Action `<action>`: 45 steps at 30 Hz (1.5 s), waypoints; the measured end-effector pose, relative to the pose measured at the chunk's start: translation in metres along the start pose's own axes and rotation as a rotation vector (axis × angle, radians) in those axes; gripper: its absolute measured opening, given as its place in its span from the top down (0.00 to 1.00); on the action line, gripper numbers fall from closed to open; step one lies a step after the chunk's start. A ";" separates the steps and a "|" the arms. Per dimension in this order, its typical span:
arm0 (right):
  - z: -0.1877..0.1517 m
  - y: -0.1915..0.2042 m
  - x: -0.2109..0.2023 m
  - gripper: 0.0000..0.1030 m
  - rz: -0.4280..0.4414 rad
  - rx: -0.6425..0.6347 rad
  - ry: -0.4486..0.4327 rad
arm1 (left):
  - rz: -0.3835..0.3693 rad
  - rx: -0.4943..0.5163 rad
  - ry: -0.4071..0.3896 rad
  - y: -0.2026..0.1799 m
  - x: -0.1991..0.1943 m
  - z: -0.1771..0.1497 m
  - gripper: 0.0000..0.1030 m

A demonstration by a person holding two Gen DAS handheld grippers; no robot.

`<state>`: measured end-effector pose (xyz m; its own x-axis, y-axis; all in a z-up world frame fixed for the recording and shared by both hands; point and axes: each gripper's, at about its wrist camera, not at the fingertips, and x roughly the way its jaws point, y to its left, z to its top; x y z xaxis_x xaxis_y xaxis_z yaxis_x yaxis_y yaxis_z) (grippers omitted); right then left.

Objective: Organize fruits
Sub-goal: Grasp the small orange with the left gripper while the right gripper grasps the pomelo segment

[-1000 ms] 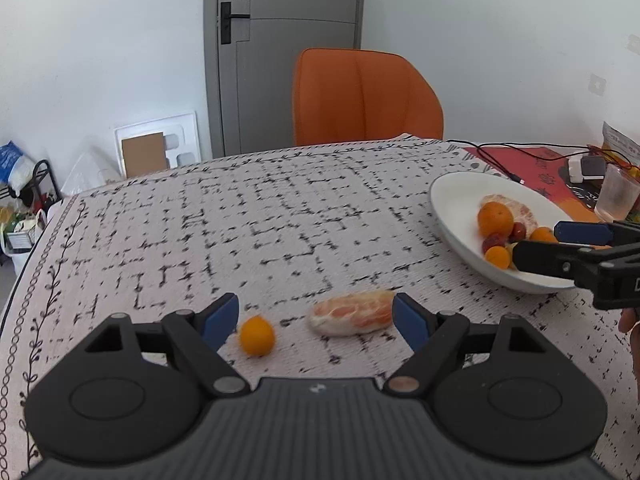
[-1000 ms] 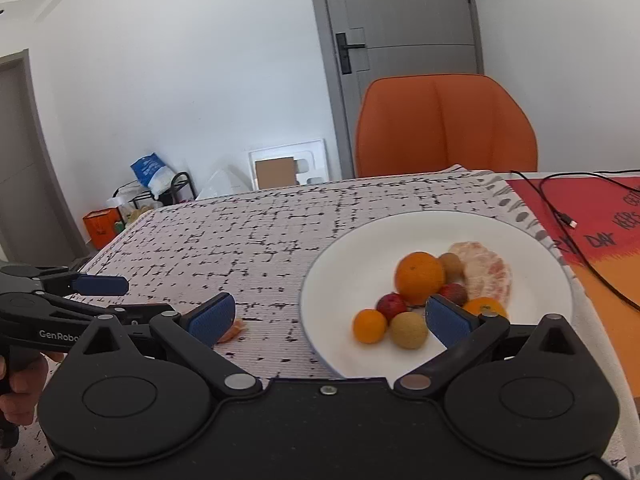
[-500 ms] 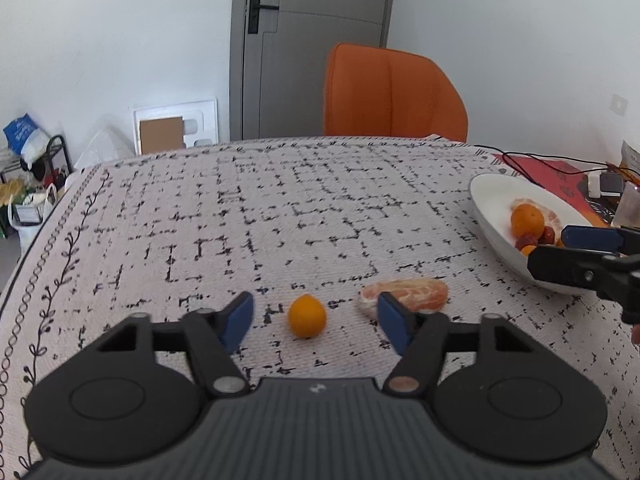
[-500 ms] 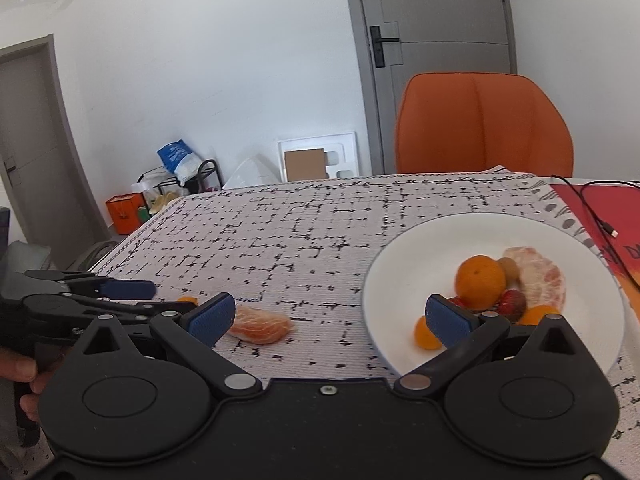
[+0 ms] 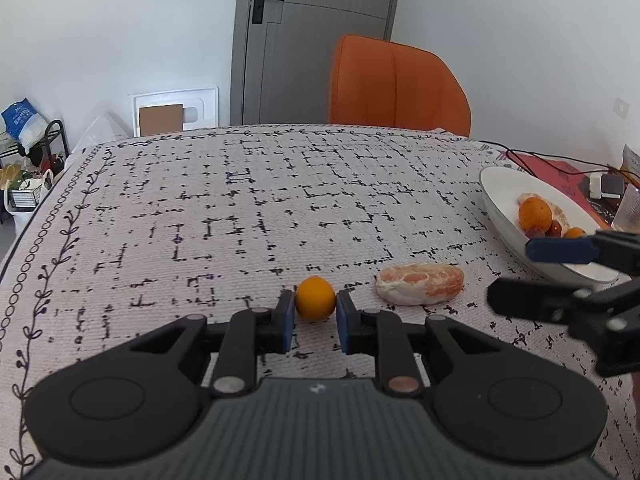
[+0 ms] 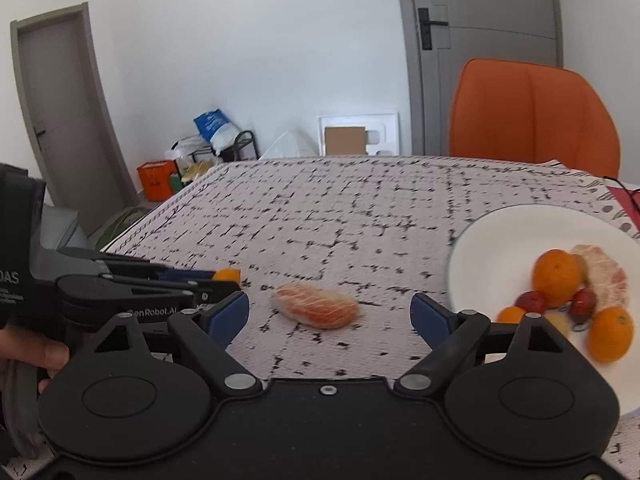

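Observation:
My left gripper [image 5: 315, 314] is shut on a small orange fruit [image 5: 315, 299] that rests on the patterned tablecloth; the fruit peeks out behind its fingers in the right wrist view [image 6: 226, 275]. A peeled grapefruit segment [image 5: 420, 283] lies just right of it, and in the right wrist view [image 6: 316, 305] it sits between and ahead of my open, empty right gripper [image 6: 330, 312]. A white plate [image 6: 500, 232] at the right holds an orange [image 6: 557, 278], small oranges, red fruits and peeled pieces.
An orange chair [image 5: 396, 86] stands behind the table's far edge. Cables, a red mat [image 5: 552, 168] and a glass [image 5: 630, 212] lie beyond the plate on the right. The right gripper [image 5: 568, 276] reaches in just right of the grapefruit segment.
My left gripper has closed its fingers on the small orange fruit. My right gripper has swung left from over the plate toward the grapefruit segment, staying open.

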<state>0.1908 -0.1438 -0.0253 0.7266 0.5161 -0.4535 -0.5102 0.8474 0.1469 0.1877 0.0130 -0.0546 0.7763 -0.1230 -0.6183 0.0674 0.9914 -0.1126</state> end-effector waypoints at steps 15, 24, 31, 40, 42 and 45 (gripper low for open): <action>-0.001 0.011 0.041 0.24 0.034 0.052 0.105 | 0.021 -0.044 -0.043 0.025 -0.024 -0.002 0.80; 0.004 0.019 0.059 0.23 -0.011 0.021 0.115 | 0.023 -0.069 -0.054 0.038 -0.029 -0.004 0.80; 0.001 0.033 0.064 0.38 -0.085 -0.089 0.104 | 0.018 -0.072 -0.061 0.040 -0.033 -0.005 0.80; 0.007 0.024 0.035 0.40 -0.056 -0.042 0.050 | 0.011 -0.048 -0.060 0.028 -0.031 0.000 0.80; 0.009 0.018 0.026 0.40 -0.058 -0.031 0.030 | 0.009 -0.040 -0.063 0.022 -0.030 0.002 0.80; 0.012 0.012 0.015 0.40 -0.066 -0.019 0.007 | -0.001 -0.029 -0.070 0.014 -0.031 0.006 0.80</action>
<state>0.2006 -0.1244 -0.0198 0.7556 0.4581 -0.4682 -0.4701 0.8770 0.0994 0.1687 0.0309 -0.0327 0.8181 -0.1199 -0.5625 0.0509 0.9893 -0.1369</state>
